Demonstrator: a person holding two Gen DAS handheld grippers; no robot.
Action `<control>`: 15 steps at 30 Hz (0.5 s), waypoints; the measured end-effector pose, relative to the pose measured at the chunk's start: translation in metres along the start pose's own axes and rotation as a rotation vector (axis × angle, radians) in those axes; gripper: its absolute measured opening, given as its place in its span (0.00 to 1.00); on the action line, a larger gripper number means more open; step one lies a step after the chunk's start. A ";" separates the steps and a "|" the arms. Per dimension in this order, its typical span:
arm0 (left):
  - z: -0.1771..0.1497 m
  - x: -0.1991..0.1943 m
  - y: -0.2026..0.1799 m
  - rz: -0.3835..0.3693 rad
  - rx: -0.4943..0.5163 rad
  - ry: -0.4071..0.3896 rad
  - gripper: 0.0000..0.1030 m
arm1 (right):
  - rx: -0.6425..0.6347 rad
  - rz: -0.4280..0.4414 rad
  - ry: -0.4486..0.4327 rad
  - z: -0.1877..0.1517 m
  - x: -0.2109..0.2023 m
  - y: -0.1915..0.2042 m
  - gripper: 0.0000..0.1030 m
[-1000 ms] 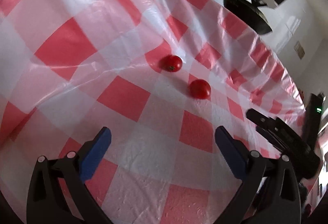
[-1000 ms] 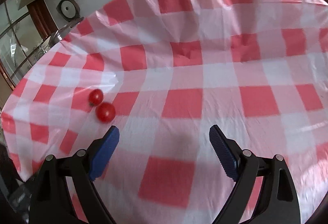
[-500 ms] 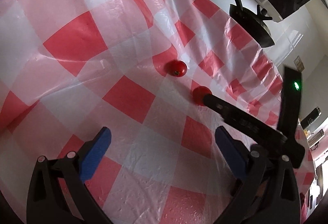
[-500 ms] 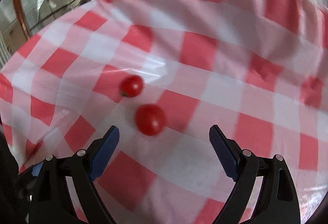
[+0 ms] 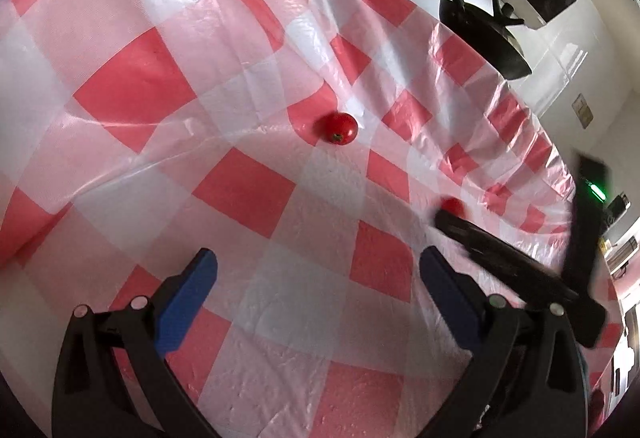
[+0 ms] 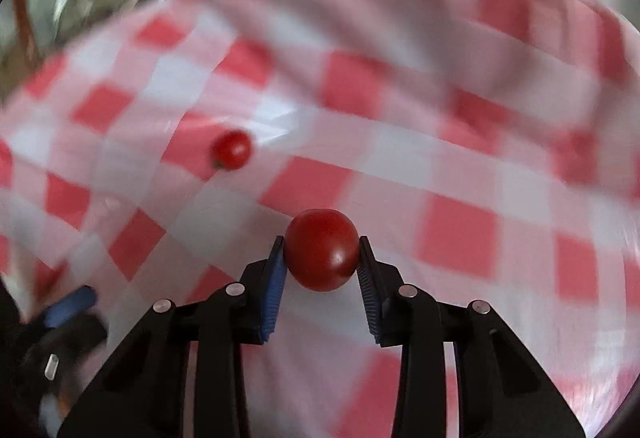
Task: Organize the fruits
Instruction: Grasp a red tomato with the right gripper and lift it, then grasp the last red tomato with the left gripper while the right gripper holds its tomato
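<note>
- Larger cherry tomato (image 6: pixel 322 254) sits low centre in my right wrist view, pinched between the blue pads (image 6: pixel 274 288) of my right gripper (image 6: pixel 322 258); jaws have just been closing onto it.
- Second, smaller cherry tomato (image 6: pixel 232 150) lies loose on the red-and-white checked tablecloth (image 6: pixel 400 157), up and left of the held one, well apart.
- Left wrist view: same loose tomato mid-frame; right gripper enters from the right edge.
- My left gripper (image 5: pixel 316 294) has jaws spread wide, nothing between them.
- Black pan (image 5: pixel 480 33) upper right, beyond the cloth.
</note>
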State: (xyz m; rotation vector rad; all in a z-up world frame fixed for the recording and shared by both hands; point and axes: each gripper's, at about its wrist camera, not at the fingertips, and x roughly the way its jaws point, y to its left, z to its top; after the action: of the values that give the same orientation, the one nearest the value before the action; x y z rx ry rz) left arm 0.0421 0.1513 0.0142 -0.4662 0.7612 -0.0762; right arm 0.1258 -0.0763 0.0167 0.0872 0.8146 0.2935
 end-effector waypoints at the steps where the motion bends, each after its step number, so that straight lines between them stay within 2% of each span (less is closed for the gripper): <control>1: 0.000 0.001 -0.002 0.000 0.014 0.008 0.98 | 0.039 -0.024 -0.026 -0.007 -0.013 -0.016 0.34; 4: -0.001 0.002 -0.007 0.003 0.045 0.019 0.98 | 0.166 -0.079 -0.078 -0.020 -0.037 -0.067 0.34; 6: -0.002 0.004 -0.010 0.006 0.065 0.031 0.98 | 0.246 -0.086 -0.106 -0.024 -0.045 -0.092 0.34; 8: -0.002 0.007 -0.015 0.046 0.078 0.039 0.98 | 0.334 -0.067 -0.134 -0.028 -0.046 -0.113 0.34; 11: 0.003 0.021 -0.024 0.097 0.092 0.078 0.98 | 0.367 -0.013 -0.142 -0.026 -0.044 -0.120 0.34; 15: 0.024 0.055 -0.052 0.163 0.125 0.086 0.98 | 0.394 0.011 -0.153 -0.026 -0.042 -0.126 0.34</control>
State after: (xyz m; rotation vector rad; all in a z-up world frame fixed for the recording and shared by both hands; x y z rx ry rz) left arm 0.1036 0.1013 0.0157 -0.2827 0.8710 0.0080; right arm 0.1080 -0.2096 0.0051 0.4777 0.7107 0.1314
